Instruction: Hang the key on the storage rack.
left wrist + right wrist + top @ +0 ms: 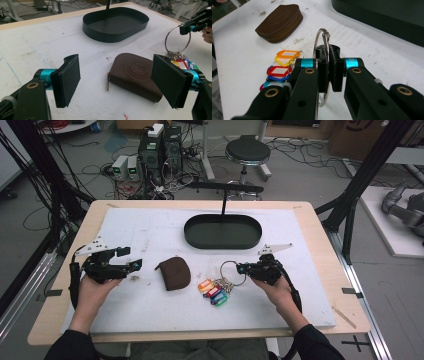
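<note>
A large metal key ring (230, 271) carries several coloured key tags (212, 291) that lie on the white mat. My right gripper (241, 268) is shut on the ring (323, 45), pinching its wire between the pads and holding it upright; the tags (283, 65) trail below left. A brown zip pouch (173, 273) lies mid-table, left of the tags. My left gripper (131, 259) stands open at the left, pointing toward the pouch (136, 75), with nothing between its pads (68, 78). The right gripper (186, 27) and the ring (177, 40) appear in the left gripper view at far right.
A black oval tray (222, 232) with a thin post rising behind it sits at the back of the white mat (150, 310). The wooden table edge (345, 285) rims the mat. A stool, computers and cables stand on the floor beyond.
</note>
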Motion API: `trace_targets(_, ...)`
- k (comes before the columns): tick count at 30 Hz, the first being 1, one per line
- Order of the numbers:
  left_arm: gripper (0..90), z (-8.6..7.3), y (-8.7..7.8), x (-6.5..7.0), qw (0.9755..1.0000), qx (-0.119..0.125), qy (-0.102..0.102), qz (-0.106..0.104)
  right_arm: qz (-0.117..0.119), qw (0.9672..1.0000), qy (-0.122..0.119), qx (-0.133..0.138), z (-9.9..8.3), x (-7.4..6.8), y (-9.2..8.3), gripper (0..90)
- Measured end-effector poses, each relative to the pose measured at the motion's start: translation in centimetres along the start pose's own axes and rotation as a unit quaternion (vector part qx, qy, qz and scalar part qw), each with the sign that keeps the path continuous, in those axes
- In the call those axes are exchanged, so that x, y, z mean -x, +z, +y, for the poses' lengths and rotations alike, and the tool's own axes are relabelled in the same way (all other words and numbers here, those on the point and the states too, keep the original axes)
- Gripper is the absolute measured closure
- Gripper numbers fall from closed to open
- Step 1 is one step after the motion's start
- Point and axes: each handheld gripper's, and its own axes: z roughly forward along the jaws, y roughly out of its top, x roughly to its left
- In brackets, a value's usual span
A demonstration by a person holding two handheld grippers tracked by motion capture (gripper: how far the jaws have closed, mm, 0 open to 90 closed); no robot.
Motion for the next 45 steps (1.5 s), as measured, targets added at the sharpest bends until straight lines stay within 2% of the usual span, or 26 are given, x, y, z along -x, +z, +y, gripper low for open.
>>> trace_targets(10, 23.7, -0.1, -0.1, -0.2, 1.0000, -0.001, 0.002, -0.001, 0.010, 0.9990, -0.033, 0.028, 1.3, -1.1, -1.0, 87.6)
trace_targets(26, 23.7, -0.5, -0.2, -0.7, 1.0000, -0.003, -0.004, 0.001, -0.002, 0.9957, -0.067, 0.064, 3.3, -1.7, -3.5, 87.8)
trace_targets(33, 23.7, -1.0, -0.3, -1.2, 0.9998, 0.000, -0.017, 0.005, -0.006, 0.9942, -0.078, 0.073, 4.0, -1.8, -4.7, 87.8)
trace_targets(45, 23.7, -1.3, -0.2, -1.3, 0.9998, 0.000, -0.015, 0.016, -0.010, 0.9922, -0.084, 0.092, 5.9, -1.5, -6.6, 87.8)
